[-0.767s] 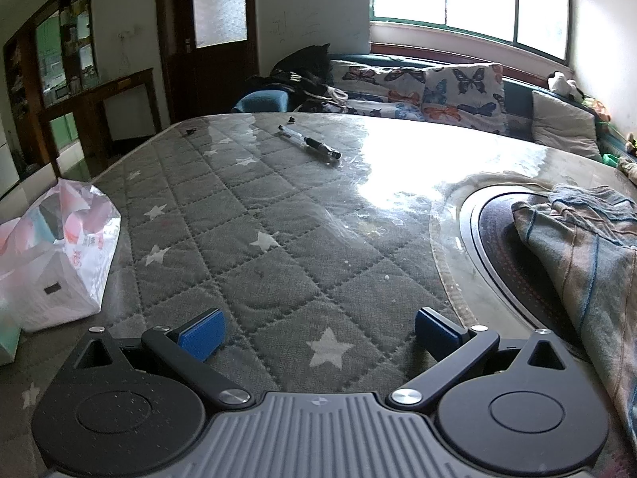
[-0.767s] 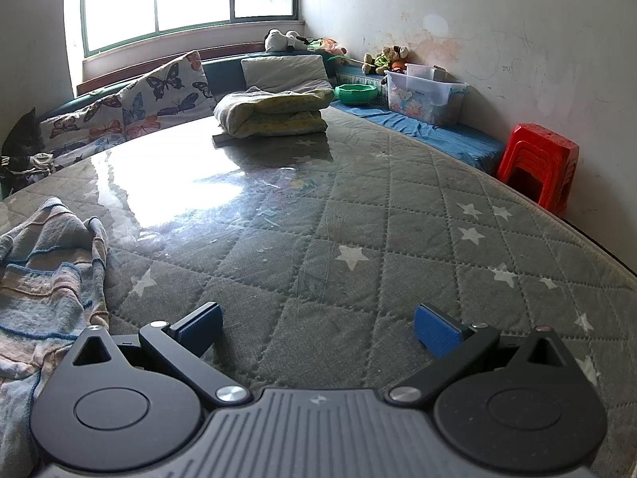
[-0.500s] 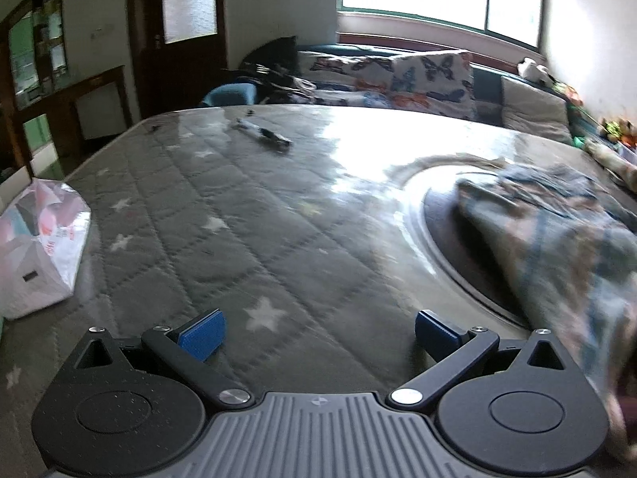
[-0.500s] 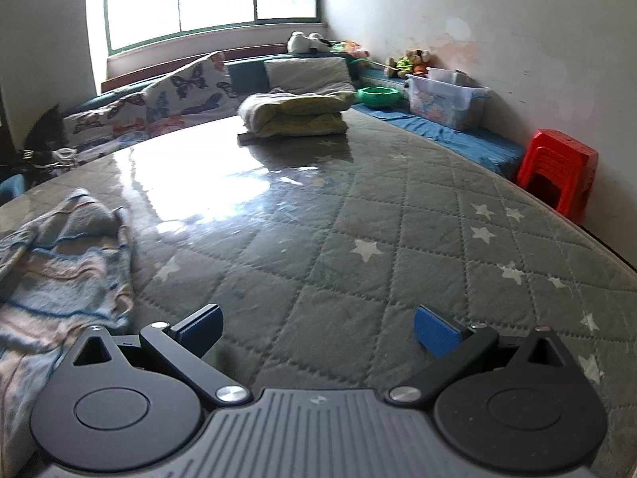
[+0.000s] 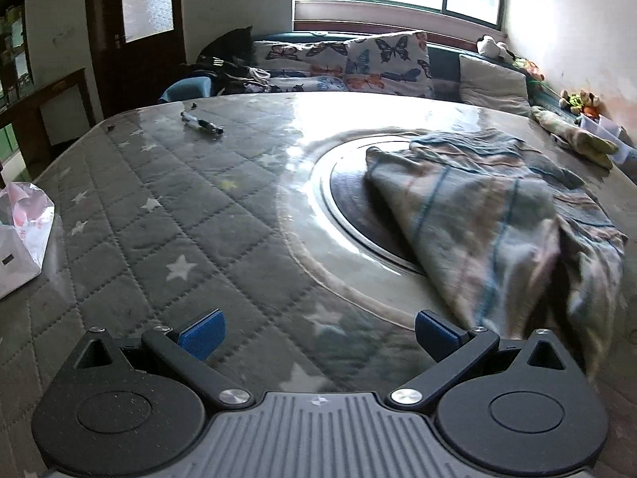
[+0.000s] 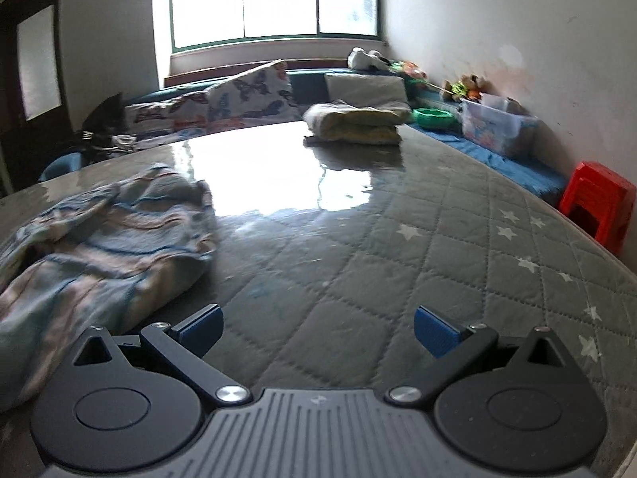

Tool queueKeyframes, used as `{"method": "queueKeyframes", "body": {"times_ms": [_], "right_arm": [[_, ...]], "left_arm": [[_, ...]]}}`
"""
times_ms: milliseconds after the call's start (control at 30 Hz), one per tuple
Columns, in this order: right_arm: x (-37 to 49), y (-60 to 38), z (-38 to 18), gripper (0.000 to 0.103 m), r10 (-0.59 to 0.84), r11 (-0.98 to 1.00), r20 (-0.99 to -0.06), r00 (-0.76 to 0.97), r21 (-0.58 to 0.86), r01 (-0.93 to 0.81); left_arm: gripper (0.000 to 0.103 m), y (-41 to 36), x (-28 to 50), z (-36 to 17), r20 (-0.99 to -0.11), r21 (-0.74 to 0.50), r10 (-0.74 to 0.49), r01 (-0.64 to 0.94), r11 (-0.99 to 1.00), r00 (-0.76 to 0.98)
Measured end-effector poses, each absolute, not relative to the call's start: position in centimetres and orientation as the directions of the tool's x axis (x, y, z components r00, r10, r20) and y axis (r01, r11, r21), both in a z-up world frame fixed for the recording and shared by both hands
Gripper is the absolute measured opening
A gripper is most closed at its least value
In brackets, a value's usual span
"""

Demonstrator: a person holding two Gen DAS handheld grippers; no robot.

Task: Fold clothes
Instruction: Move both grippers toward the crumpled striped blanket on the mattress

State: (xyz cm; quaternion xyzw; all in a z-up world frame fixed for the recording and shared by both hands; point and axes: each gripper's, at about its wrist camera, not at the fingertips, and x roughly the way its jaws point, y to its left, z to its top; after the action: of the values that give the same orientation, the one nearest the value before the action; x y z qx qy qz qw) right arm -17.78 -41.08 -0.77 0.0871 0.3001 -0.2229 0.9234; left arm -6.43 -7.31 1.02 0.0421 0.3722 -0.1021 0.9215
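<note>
A crumpled striped garment (image 5: 497,215) in blue, pink and cream lies on the glass-topped table, partly over the round turntable (image 5: 350,207). In the right wrist view the same garment (image 6: 99,239) spreads at the left. My left gripper (image 5: 316,330) hovers open just left of the garment's near edge, nothing between its blue pads. My right gripper (image 6: 316,328) is open too, empty, just right of the garment's near corner. A folded yellowish garment (image 6: 354,123) rests at the table's far side.
A quilted star-patterned cloth (image 5: 167,215) lies under the glass. A pen (image 5: 201,122) lies far left, a plastic bag (image 5: 24,231) at the left edge. Cushioned bench (image 5: 358,67) behind the table; a red stool (image 6: 597,203) and a clear storage box (image 6: 493,127) stand at the right wall.
Both grippers have swung toward the striped garment: it now fills more of each view and sits closer to the fingers. Both stay open.
</note>
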Motion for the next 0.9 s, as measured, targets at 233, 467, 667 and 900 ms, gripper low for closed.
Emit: {"method": "queueKeyframes", "body": {"times_ms": [233,467,667,900], "right_arm": [[-18.6,-38.5,0.2,0.103,-0.274,0.928,-0.581,0.767,0.051,0.370],[-18.9,-36.6,0.0,0.103,-0.205,0.954,-0.587,0.783,0.059,0.294],[-19.1,-34.9,0.2,0.103,-0.151,0.974,-0.579,0.801,0.051,0.220],[-19.3,-33.4,0.2,0.103,-0.116,0.985,-0.579,0.807,0.037,0.168]], "left_arm": [[0.103,-8.6,-8.5,1.6,-0.695,0.006,-0.181,0.257,0.966,0.696],[0.103,-9.6,-10.0,1.8,-0.699,0.016,-0.199,0.293,0.956,0.687],[0.103,-10.2,-11.0,2.0,-0.703,0.027,-0.207,0.316,0.949,0.681],[0.103,-11.0,-12.2,2.3,-0.705,0.041,-0.215,0.341,0.939,0.676]]}}
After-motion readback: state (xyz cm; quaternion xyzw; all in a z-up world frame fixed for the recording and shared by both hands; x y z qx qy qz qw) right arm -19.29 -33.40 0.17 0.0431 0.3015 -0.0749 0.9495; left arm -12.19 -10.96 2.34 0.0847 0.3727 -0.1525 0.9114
